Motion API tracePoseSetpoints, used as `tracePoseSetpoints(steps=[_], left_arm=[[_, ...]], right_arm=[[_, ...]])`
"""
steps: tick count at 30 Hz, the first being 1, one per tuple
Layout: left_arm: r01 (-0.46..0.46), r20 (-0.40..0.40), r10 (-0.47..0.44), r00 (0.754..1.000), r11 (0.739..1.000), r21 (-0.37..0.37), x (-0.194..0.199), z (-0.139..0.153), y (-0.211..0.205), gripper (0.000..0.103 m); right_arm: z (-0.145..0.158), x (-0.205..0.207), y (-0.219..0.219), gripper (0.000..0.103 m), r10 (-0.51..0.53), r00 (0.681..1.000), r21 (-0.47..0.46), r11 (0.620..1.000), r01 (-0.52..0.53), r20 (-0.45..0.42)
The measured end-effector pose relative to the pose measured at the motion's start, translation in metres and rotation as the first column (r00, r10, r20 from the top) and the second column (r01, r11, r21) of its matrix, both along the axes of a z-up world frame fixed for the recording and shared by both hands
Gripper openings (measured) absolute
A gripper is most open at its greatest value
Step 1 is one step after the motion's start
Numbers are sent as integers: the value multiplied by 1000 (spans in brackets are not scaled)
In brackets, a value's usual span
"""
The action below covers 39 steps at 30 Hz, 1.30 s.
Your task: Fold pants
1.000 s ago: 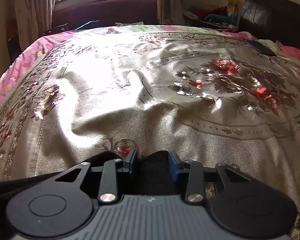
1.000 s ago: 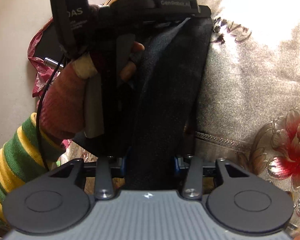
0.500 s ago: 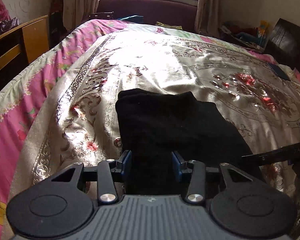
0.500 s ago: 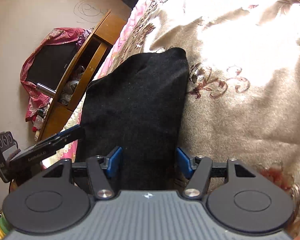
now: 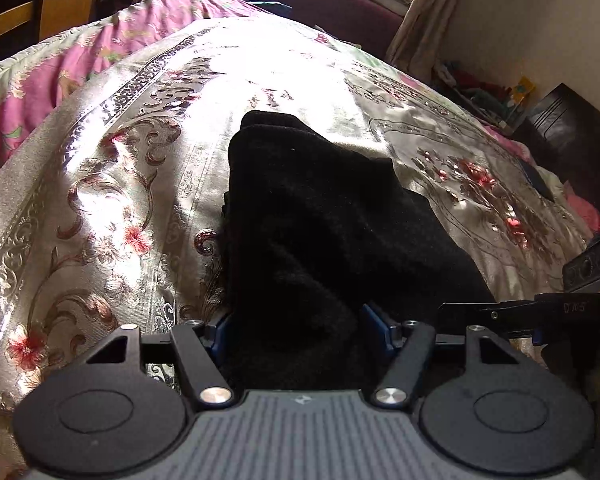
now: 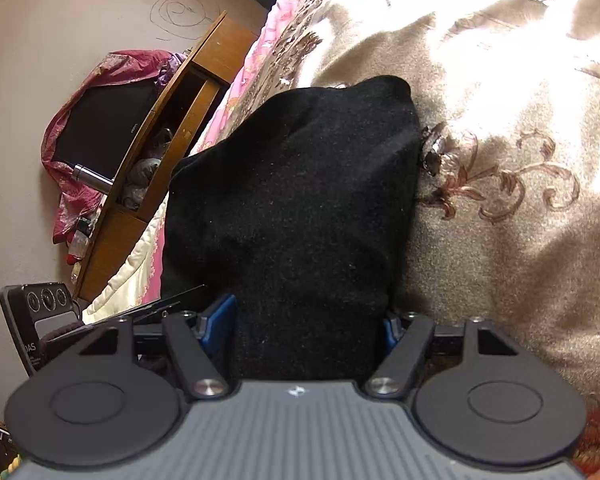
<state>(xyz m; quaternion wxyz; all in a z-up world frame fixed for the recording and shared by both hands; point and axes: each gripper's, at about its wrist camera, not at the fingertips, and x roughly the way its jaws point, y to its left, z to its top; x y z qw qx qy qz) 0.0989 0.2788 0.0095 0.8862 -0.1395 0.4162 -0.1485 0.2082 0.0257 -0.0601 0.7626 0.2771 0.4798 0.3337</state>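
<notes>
The black pants point(image 5: 312, 216) lie folded in a thick stack on the gold floral bedspread point(image 5: 112, 168). They also show in the right wrist view point(image 6: 300, 200). My left gripper point(image 5: 300, 330) has its blue-padded jaws wide apart, with the near end of the pants bulging between them. My right gripper point(image 6: 308, 328) stands the same way, jaws spread around the near end of the pants. The right gripper's body shows at the right edge of the left wrist view point(image 5: 572, 312), and the left gripper's body at the lower left of the right wrist view point(image 6: 40, 320).
A wooden cabinet point(image 6: 172, 128) with a covered black screen point(image 6: 100, 128) stands beside the bed's pink-edged side point(image 6: 260, 60). A window and curtains point(image 5: 416, 4) are beyond the bed. A dark headboard point(image 5: 568, 128) and clutter are at the right.
Both grippers' jaws have spread wider. The pants went from hanging stretched between the grippers to lying folded on the bed. Both cameras have come lower and closer to the pants.
</notes>
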Motion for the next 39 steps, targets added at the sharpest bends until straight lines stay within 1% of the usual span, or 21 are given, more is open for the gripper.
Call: tracePoseSetpoints(steps=[1, 2, 4, 5, 7, 12, 14, 16, 18, 20, 22, 23, 25, 26, 28, 30, 31, 32, 34, 35, 39], left_arm=[[10, 13, -11, 1000, 1000, 10, -2, 5, -3, 73], [22, 24, -22, 999, 1000, 12, -4, 9, -8, 72], [61, 52, -61, 997, 998, 0, -2, 17, -19, 72], [79, 61, -79, 995, 997, -4, 3, 19, -26, 72], [100, 73, -101, 992, 995, 18, 17, 16, -38, 72], [99, 61, -99, 993, 995, 13, 34, 5, -37, 77], [86, 94, -91, 991, 995, 50, 25, 15, -30, 77], [66, 134, -81, 988, 992, 109, 12, 29, -21, 76], [58, 153, -76, 985, 991, 117, 3, 37, -14, 76], [58, 161, -70, 984, 995, 77, -3, 40, -12, 75], [63, 160, -73, 984, 996, 69, -8, 35, -17, 75], [62, 157, -73, 985, 995, 72, -10, 31, -19, 75], [60, 125, -68, 990, 996, 61, -14, 18, -24, 75], [56, 121, -60, 991, 998, 40, -16, 14, -23, 75], [48, 122, -48, 991, 999, 2, -22, 12, -21, 75], [44, 142, -44, 989, 999, 4, -27, 14, -20, 75], [43, 149, -43, 988, 999, 3, -29, 14, -20, 75], [41, 153, -40, 987, 999, -4, -30, 15, -18, 75], [31, 165, -27, 986, 999, -21, -34, 14, -16, 75], [28, 171, -23, 985, 999, -28, -36, 14, -15, 75], [14, 202, -4, 979, 999, -47, -46, 12, -13, 74]], right_arm=[[3, -2, -3, 49, -2, 1000, 1, 1000, 2, 6], [8, -5, -12, 42, -8, 1000, 24, 1000, 8, -1], [16, -10, -22, 39, -5, 1000, 53, 999, 5, 9], [20, -9, -24, 38, -11, 999, 27, 1000, 10, 31], [24, 0, -28, 38, -39, 996, -23, 999, 41, 75], [23, 20, -41, 41, -51, 998, -81, 995, 54, 35], [36, 8, -45, 50, -40, 995, -149, 987, 54, 91], [51, -5, -52, 50, -55, 983, -219, 971, 93, 176], [72, -11, -51, 50, -50, 956, -275, 952, 133, 288], [93, -3, -35, 51, 21, 930, -274, 958, 86, 366], [105, 13, -7, 55, 127, 915, -279, 960, -17, 383], [109, 22, 15, 56, 189, 894, -291, 954, -70, 406], [113, 35, 53, 55, 321, 837, -359, 919, -162, 444], [114, 41, 78, 55, 392, 796, -420, 887, -194, 461], [113, 52, 108, 55, 496, 744, -481, 835, -267, 449], [112, 59, 132, 54, 589, 682, -524, 781, -341, 434], [112, 62, 139, 51, 618, 665, -536, 759, -368, 419], [111, 64, 145, 42, 652, 647, -546, 733, -404, 396], [109, 71, 158, 33, 693, 631, -577, 689, -438, 348], [105, 76, 163, 32, 712, 626, -596, 664, -453, 318], [103, 97, 171, 32, 745, 613, -609, 621, -493, 264]])
